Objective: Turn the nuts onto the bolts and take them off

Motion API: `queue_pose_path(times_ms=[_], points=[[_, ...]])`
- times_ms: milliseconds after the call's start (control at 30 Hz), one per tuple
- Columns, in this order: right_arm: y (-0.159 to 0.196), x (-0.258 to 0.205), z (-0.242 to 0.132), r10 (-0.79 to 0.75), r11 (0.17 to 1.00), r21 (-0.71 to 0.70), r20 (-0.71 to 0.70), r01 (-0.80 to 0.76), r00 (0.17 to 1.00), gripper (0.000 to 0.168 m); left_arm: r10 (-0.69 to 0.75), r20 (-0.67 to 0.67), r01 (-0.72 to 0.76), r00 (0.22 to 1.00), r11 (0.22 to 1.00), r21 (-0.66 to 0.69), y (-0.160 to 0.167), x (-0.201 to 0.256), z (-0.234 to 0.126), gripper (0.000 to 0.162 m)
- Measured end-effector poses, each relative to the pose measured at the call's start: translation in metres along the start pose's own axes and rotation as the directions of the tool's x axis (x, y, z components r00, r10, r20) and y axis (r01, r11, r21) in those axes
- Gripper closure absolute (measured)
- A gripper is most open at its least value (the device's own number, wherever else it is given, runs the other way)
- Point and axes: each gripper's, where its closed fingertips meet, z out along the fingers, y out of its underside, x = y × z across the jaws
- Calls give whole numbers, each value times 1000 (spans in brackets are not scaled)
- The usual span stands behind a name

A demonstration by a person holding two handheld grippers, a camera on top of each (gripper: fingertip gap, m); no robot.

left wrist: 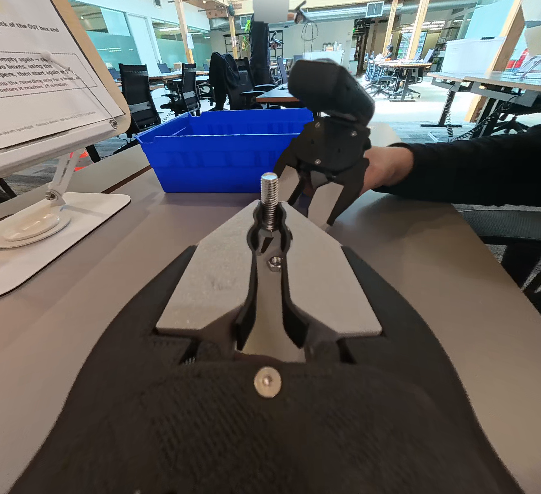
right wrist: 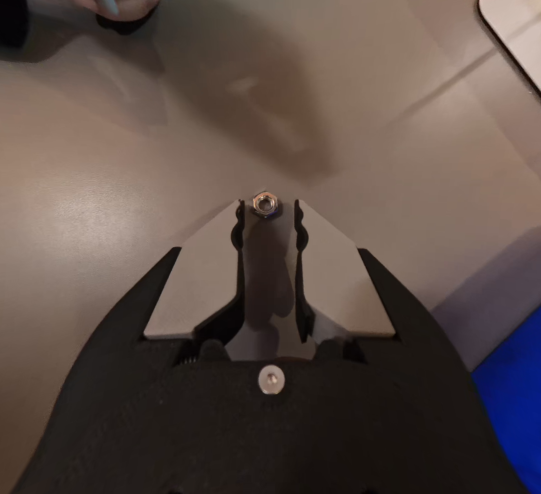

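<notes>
1. Left gripper (left wrist: 268, 224): we see its fingers clamped on the bolt (left wrist: 269, 202), which stands upright, thread end up, its head down between the fingertips.
2. Nut (left wrist: 275, 263): in the left wrist view we see a small nut lying flat on the table (left wrist: 146, 246), in the gap behind the bolt's head, at 6 o'clock from the bolt.
3. Right gripper (right wrist: 268, 205): we see its fingers spread, holding nothing, pointed down at the table. A nut (right wrist: 265, 204) lies flat there, hole up, between the fingertips and nearer the left one; whether either touches it we cannot tell.
4. Right gripper seen from the left wrist view (left wrist: 313, 210): at 2 o'clock from the bolt, just beside it, tips down near the table, held by a hand (left wrist: 386, 169) in a dark sleeve.
5. White stand (left wrist: 58, 210): at 9 o'clock, base on the table, carrying a printed sheet.
6. Blue bin (left wrist: 216, 158): at 12 o'clock beyond the bolt, on the table.
7. Office chairs (left wrist: 137, 96) and desks: farthest back.
</notes>
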Motion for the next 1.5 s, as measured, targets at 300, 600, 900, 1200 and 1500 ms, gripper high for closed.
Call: queue_pose_path(times_ms=[300, 600, 900, 1200, 1500], points=[[-1, -4, 2, -9, 1000, 16, 23, 9, 1000, 154, -22, -83, 23, 996, 1000, 10, -1, 15, 3, 156], [-70, -26, -80, -19, 969, 242, 245, -43, 969, 154, -50, -160, 46, 986, 999, -29, 8, 32, 14, 155], [-103, -36, -83, -141, 986, 129, 268, 110, 953, 154, -38, -154, 31, 987, 998, -48, 10, 34, 17, 156], [-104, -39, -76, -137, 990, 12, 282, 140, 950, 154, -40, -145, 33, 989, 998, -50, 10, 32, 17, 155], [-101, -42, -67, -154, 986, -22, 270, 166, 951, 154, -41, -138, 33, 990, 998, -58, 12, 31, 17, 156]])
